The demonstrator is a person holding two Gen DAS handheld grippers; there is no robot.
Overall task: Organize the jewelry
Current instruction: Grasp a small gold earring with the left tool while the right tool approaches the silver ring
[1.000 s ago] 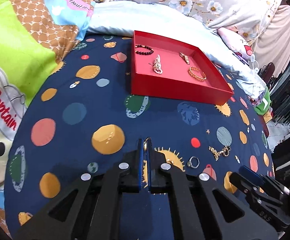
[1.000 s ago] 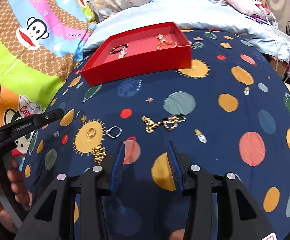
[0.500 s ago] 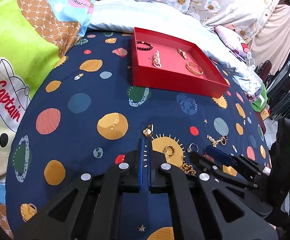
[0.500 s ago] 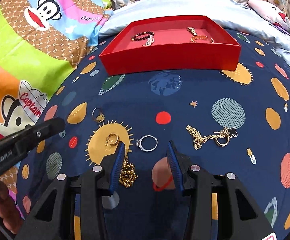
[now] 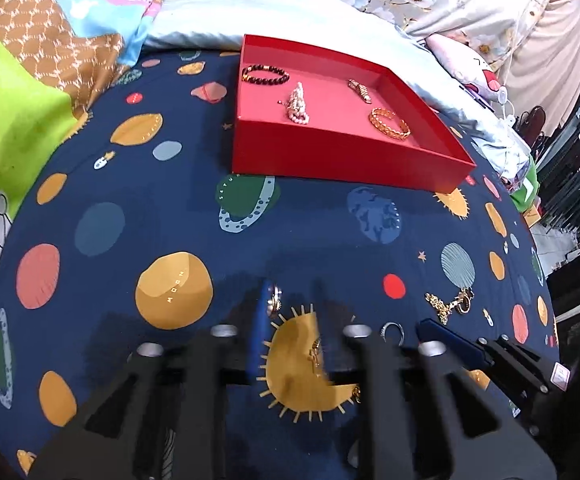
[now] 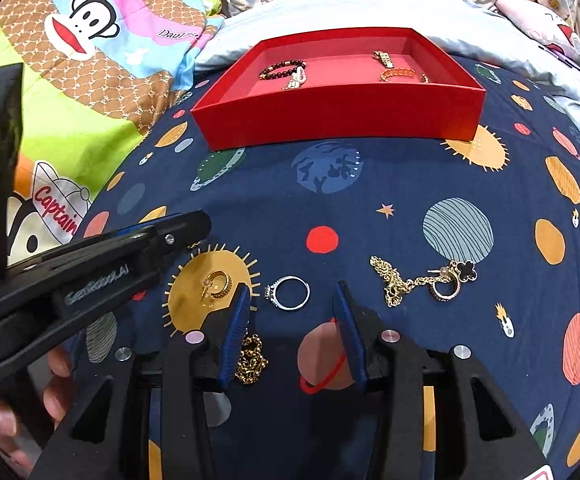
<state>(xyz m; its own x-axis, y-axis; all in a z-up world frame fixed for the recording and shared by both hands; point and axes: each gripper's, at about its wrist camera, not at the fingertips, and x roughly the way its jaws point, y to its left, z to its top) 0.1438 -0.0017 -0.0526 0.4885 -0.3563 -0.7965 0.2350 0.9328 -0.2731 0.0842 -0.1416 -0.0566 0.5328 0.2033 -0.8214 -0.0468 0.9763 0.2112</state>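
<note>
Beyond both sets of fingertips, in tray: four pieces stowed, namely bead bracelet, pearl piece, bangle, link strap. Roughly half done, at a guess. Left on the cloth: ring just ahead of right gripper, between its half-open, empty fingers; chain beside its left finger; hoop a little past that; necklace and earring off to its right. Left gripper blurred, fingers seemingly parted, gripping nothing, small gold piece touching the left pad.
</note>
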